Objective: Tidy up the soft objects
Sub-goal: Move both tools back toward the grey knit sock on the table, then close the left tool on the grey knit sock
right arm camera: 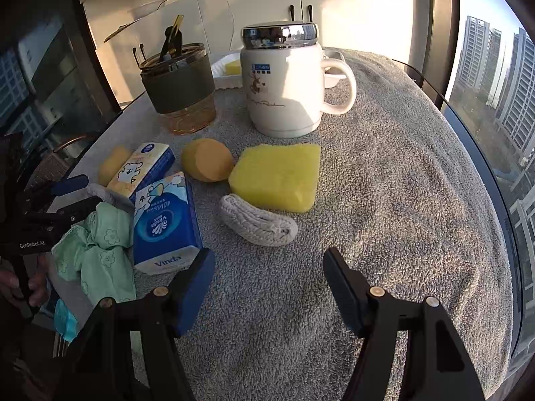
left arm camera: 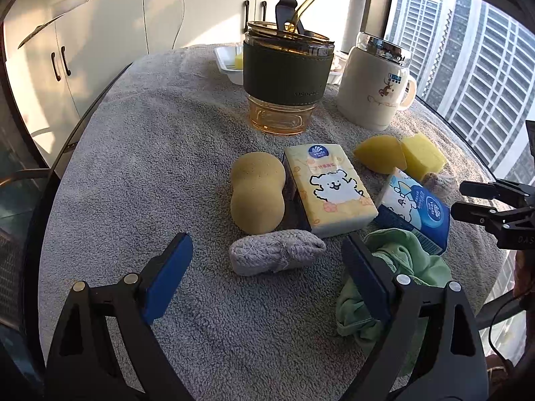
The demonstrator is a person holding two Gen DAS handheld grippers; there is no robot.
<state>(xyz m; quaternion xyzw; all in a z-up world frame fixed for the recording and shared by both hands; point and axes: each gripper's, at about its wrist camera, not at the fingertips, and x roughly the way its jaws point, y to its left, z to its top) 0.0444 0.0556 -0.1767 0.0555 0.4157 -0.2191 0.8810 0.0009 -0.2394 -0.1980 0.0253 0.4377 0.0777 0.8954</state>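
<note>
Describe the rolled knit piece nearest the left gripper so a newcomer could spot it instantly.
Start at the amber glass tumbler with the dark sleeve, then come forward past the yellow tissue pack with the cartoon dog. Just in front lies the grey knitted roll: ribbed, sausage-shaped, unlike the smooth peanut-shaped sponge beside the pack.

Ahead of the open jaws, at the far side of the grey towel-covered table (right arm camera: pixel 384 200), stand a lidded white mug (right arm camera: pixel 284 83) and an amber glass tumbler (left arm camera: pixel 287 77) with dark sleeve. Behind them sits a white tray (left arm camera: pixel 227 60). White cabinets (left arm camera: pixel 110 26) form the background.
</note>
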